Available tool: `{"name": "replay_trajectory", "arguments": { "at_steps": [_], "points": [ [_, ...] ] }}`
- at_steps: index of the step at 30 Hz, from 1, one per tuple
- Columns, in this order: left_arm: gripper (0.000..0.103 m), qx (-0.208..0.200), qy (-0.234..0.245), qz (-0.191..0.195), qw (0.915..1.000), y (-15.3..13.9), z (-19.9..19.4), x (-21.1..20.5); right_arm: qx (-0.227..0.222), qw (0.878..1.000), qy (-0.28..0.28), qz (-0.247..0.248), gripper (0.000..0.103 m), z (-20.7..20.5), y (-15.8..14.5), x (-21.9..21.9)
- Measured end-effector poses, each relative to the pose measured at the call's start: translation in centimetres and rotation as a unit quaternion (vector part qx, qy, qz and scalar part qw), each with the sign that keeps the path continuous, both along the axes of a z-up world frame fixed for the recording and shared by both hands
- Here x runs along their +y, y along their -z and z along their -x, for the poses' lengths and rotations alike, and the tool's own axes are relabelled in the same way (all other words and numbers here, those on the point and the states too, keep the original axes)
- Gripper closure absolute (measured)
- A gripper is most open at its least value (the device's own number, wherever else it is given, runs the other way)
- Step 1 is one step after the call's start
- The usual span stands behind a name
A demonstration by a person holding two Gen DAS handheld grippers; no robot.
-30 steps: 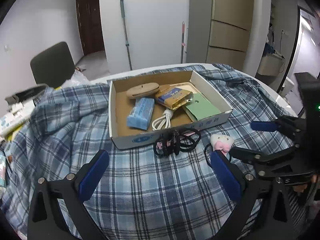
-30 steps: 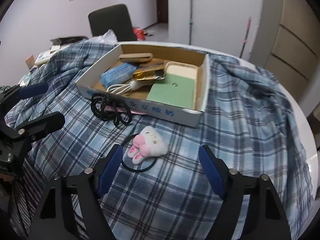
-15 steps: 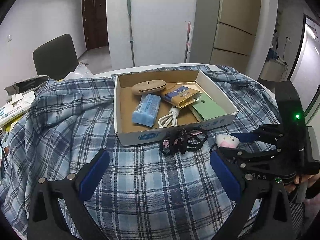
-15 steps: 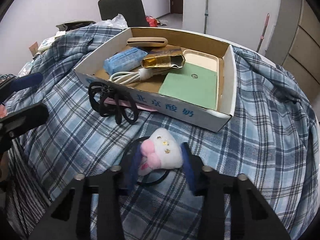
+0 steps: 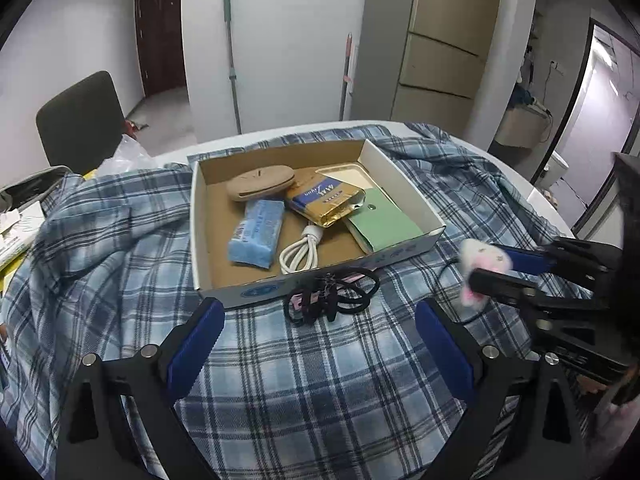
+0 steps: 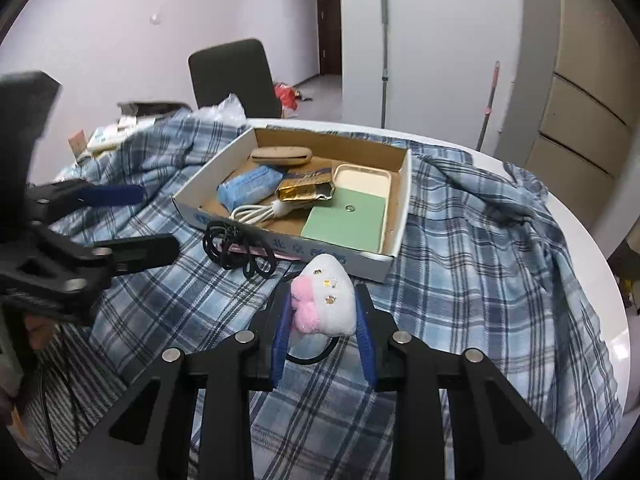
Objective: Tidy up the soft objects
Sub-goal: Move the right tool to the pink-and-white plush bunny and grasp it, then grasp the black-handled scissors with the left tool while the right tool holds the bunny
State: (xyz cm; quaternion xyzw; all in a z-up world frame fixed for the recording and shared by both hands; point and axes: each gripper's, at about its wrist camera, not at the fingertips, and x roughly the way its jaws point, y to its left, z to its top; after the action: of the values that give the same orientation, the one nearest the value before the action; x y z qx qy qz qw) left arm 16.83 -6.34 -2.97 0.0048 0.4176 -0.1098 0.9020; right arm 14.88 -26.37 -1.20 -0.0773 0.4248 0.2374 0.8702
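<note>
My right gripper [image 6: 323, 312] is shut on a white and pink plush hair tie [image 6: 326, 300] and holds it lifted above the plaid cloth, its black elastic loop hanging below. The plush also shows in the left wrist view [image 5: 484, 266], right of the box. A bundle of black hair ties [image 5: 332, 294] lies on the cloth against the front wall of the cardboard box [image 5: 256, 290]; it also shows in the right wrist view [image 6: 236, 246]. My left gripper [image 5: 316, 344] is open and empty, just in front of the bundle.
The box [image 6: 396, 208] holds a blue pack [image 5: 256, 234], a white cable [image 5: 300, 250], a gold packet [image 5: 328, 200], a green notebook [image 5: 380, 226] and a tan case [image 5: 260, 182]. A blue plaid cloth [image 5: 312, 380] covers the round table. A dark chair [image 5: 80, 116] stands behind left.
My right gripper closed on the plush hair tie and lifted it off the cloth. My left gripper stayed open and moved slightly closer to the black hair ties.
</note>
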Motion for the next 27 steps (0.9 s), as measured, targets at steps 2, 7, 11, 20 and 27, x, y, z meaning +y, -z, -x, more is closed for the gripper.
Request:
{"name": "replay_trajectory", "arguments": {
  "at_steps": [2, 7, 11, 20, 27],
  "points": [
    [0.005, 0.011, 0.0, -0.013, 0.9999, 0.6, -0.9, -0.7, -0.003, 1.0, 0.01, -0.005, 0.074, 0.4, -0.3, -0.5],
    [0.005, 0.028, -0.007, -0.023, 0.9993, 2.7, -3.0, -1.5, 0.007, 1.0, 0.024, -0.016, 0.074, 0.6, 0.2, -1.8],
    [0.005, 0.054, -0.009, -0.012, 0.9984, 4.4, -4.2, -1.7, 0.018, 0.999, 0.033, -0.02, 0.074, 0.5, 0.9, -2.7],
    [0.023, 0.078, -0.004, -0.028, 0.9965, 6.3, -5.1, -2.7, 0.037, 0.998, 0.045, -0.035, 0.073, 0.1, 2.0, -3.9],
    [0.071, 0.085, -0.014, -0.01, 0.9962, 6.4, -4.7, -1.8, 0.035, 0.997, 0.052, -0.034, 0.073, 0.3, 1.9, -4.2]
  ]
}}
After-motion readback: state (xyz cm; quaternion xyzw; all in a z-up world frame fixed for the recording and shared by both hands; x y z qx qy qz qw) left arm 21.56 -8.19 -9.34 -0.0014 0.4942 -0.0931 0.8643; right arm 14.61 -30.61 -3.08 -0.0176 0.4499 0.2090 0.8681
